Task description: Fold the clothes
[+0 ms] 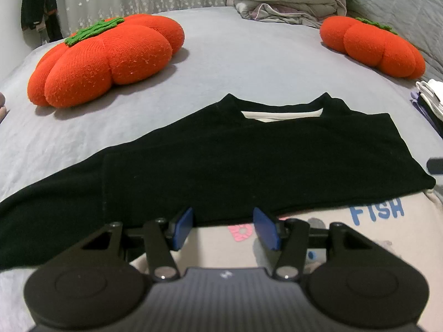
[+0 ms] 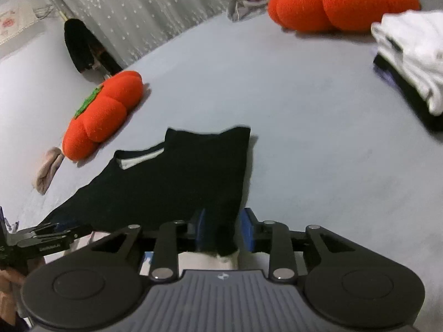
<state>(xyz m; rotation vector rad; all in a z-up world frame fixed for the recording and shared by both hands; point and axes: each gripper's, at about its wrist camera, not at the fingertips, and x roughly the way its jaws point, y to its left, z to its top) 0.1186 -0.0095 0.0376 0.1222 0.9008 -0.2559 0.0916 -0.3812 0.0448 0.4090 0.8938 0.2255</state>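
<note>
Sheet (image 2: 318, 138) lies bare beyond black shirt's (image 2: 180, 182) right edge.

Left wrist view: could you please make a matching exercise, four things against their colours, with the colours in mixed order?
Things:
1. sweater
2. nearer cushion
3. word FISH
4. bed sheet

Colours:
A. grey
B. blue
C. black
D. orange

Pairs: 1-C; 2-D; 3-B; 4-A
</note>
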